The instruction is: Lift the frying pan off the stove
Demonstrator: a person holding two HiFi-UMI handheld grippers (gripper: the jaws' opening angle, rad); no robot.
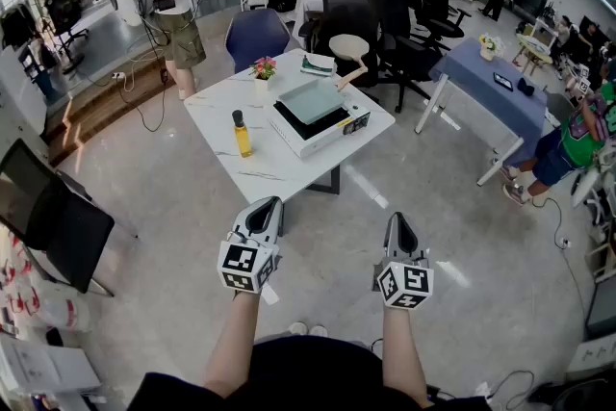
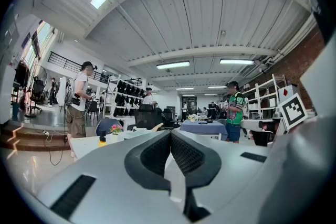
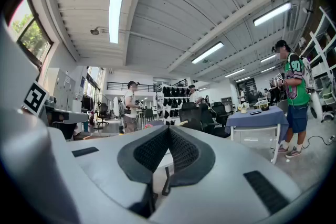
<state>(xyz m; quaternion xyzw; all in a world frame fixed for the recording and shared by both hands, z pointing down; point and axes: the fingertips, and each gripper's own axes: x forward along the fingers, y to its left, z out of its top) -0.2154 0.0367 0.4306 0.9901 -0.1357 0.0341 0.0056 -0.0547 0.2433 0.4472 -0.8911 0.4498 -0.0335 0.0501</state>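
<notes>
Standing well apart from the desk point(image 1: 258, 170): left tool point(image 1: 266, 212) and right tool point(image 1: 398, 226), both clenched on nothing, jaws pressed together, held over bare floor. Frying pan point(image 1: 348, 46): pale, round, wooden handle running toward 6 o'clock, at the desk's 1 o'clock corner, by the far edge of the stove point(image 1: 322, 125), a black-topped white box with a grey-green panel point(image 1: 311, 99) lying on it. Yellow bottle point(image 1: 241, 134) at the stove's 9 o'clock; flower pot point(image 1: 264, 69) at its 11 o'clock. Risks, judged: jaws not opened in time would knock the handle rather than take it; a grip far out on the handle could let the pan tip or twist; a wide reach could catch the bottle. Unclear: whether the pan rests on the stove or just behind it; both gripper views show the desk only small and low beyond the jaws.
</notes>
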